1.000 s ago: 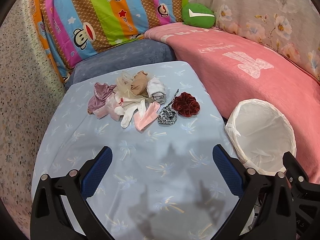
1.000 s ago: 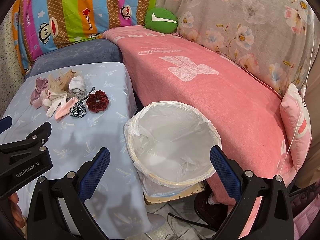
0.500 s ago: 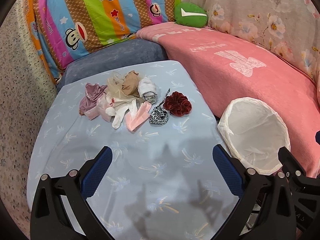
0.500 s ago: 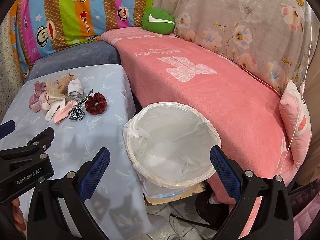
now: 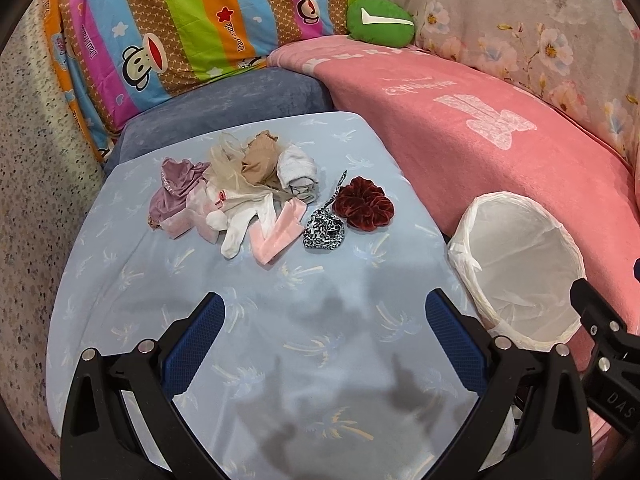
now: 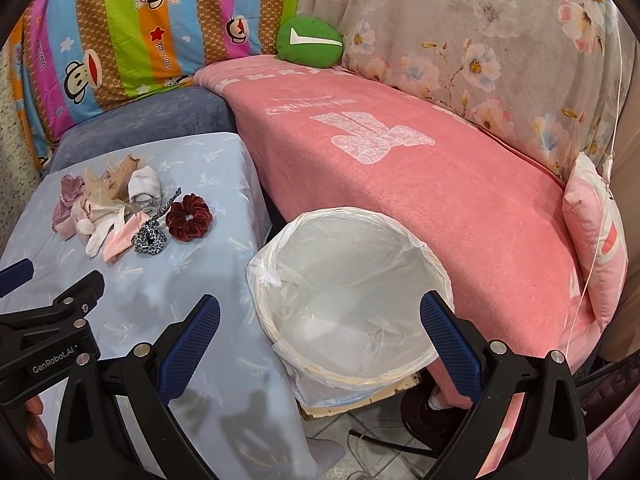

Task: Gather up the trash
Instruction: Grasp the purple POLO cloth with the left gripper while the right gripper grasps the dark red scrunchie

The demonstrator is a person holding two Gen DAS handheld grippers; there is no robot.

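Note:
A pile of small cloth items [image 5: 236,188] lies at the far side of the light blue table [image 5: 248,320]: socks, stockings, a leopard-print hair tie [image 5: 324,234] and a dark red scrunchie [image 5: 363,203]. The pile also shows in the right wrist view [image 6: 120,208]. A bin lined with a white bag [image 6: 348,284] stands right of the table, also in the left wrist view [image 5: 516,264]. My left gripper [image 5: 322,340] is open and empty above the table's near part. My right gripper [image 6: 320,340] is open and empty above the bin's near rim.
A sofa with a pink blanket [image 6: 400,160] runs behind the bin. A striped cartoon cushion [image 5: 180,28] and a green pillow [image 5: 380,20] lie at the back. A pink cushion [image 6: 596,244] sits at the right. Tiled floor with a cable [image 6: 372,436] shows under the bin.
Both grippers shifted slightly; the pile and bin sit a little further left and lower in the views. Both stay open and empty. Nothing on the table has moved.

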